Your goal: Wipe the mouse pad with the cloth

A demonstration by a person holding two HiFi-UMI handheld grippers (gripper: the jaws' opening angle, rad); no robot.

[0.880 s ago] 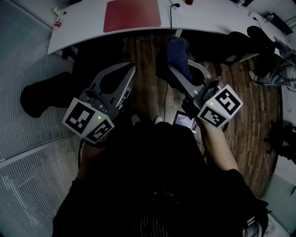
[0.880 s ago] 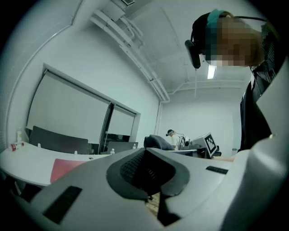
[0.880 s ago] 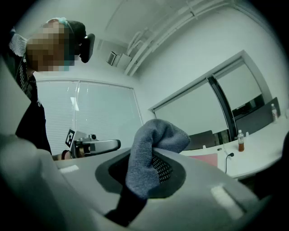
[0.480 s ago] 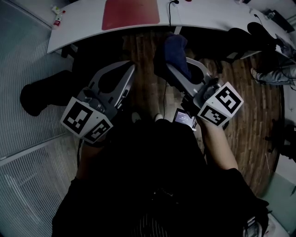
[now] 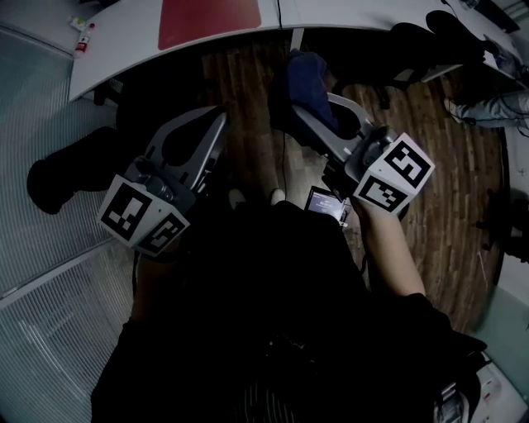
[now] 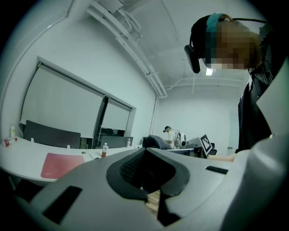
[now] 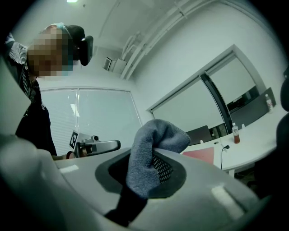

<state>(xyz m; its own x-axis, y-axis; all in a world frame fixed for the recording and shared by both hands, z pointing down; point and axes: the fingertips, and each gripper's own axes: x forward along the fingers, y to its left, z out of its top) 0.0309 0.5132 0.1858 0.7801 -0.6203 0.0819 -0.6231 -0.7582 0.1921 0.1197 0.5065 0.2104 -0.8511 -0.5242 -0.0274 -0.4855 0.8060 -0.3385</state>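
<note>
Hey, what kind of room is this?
Probably an office or meeting room: there's a long white desk with a red mouse pad on it, and big windows covered by roller blinds.

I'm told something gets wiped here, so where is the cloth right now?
The cloth is pinched in the right claw, upper middle of the head view, over the wood floor just short of the white desk bearing the red mouse pad.

No legible text, perhaps for dimness.
</note>
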